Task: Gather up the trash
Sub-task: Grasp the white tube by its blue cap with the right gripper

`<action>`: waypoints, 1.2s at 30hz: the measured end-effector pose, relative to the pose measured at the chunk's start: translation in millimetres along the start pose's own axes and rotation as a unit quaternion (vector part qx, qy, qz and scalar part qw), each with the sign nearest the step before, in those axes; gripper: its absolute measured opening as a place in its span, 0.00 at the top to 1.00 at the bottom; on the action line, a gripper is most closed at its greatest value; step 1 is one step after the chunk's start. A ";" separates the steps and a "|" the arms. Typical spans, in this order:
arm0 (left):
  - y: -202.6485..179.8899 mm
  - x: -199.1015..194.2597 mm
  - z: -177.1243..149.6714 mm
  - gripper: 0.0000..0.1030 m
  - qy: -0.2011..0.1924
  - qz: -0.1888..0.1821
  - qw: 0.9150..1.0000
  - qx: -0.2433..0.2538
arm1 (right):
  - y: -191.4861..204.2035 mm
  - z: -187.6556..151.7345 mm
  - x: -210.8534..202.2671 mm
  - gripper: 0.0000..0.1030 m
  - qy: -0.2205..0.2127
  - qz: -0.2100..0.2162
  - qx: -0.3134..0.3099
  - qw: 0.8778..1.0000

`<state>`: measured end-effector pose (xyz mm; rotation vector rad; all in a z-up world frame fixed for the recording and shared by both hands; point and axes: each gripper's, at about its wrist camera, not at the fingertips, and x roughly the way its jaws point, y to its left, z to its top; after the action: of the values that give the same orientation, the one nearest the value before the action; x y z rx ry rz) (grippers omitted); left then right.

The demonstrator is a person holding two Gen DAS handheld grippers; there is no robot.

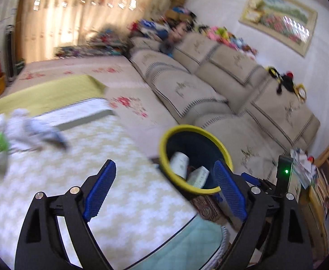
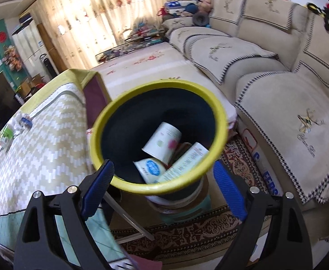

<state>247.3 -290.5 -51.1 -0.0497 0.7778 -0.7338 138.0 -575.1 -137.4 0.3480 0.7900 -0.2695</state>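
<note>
While a cup (image 2: 162, 140) and two cartons were already seen in the yellow-rimmed bin (image 2: 218, 112), wrappers (image 1: 18, 128) remained far left on the table (image 1: 119, 191), and both the left gripper (image 1: 164, 193) and right gripper (image 2: 162, 191) were held wide, empty.

A lived-in family living room: a beige cushioned sofa (image 2: 265, 63) from 12 to 3 o'clock, sunlit patterned curtains (image 2: 92, 22) at 11 o'clock, a framed picture (image 1: 279, 18) at 1 o'clock, heaped toys (image 1: 223, 33) behind the sofa, and a patterned rug (image 2: 198, 231) at 6 o'clock.
</note>
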 end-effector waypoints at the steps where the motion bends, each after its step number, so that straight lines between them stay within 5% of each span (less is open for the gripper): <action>1: 9.9 -14.3 -4.3 0.15 -0.011 0.010 1.000 -0.008 | 5.8 1.7 0.9 0.17 0.000 0.003 -0.007 1.000; 8: 93.9 -113.0 -49.5 0.12 -0.072 0.124 0.988 -0.065 | 82.7 26.3 8.1 0.17 0.001 0.057 -0.089 0.994; 13: 137.4 -145.8 -76.3 0.12 -0.081 0.158 0.978 -0.106 | 155.2 43.7 16.7 0.17 -0.002 0.095 -0.160 0.982; 17: 160.3 -156.4 -88.2 0.12 -0.086 0.157 0.975 -0.131 | 209.1 50.1 30.3 0.24 0.002 0.131 -0.208 0.969; 20: 162.8 -155.9 -89.8 0.12 -0.088 0.158 0.975 -0.131 | 245.0 50.8 43.0 0.39 0.018 0.164 -0.240 0.957; 25: 168.9 -149.6 -92.4 0.12 -0.083 0.154 0.975 -0.138 | 293.5 52.2 66.9 0.46 0.020 0.162 -0.293 0.942; 36: 180.9 -134.4 -98.3 0.12 -0.066 0.148 0.975 -0.155 | 331.0 65.9 116.5 0.63 0.047 0.154 -0.315 0.935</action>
<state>224.0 -49.4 -93.1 -0.2574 0.7464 -0.3188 379.0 -312.8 -112.3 -0.1258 0.8594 0.3006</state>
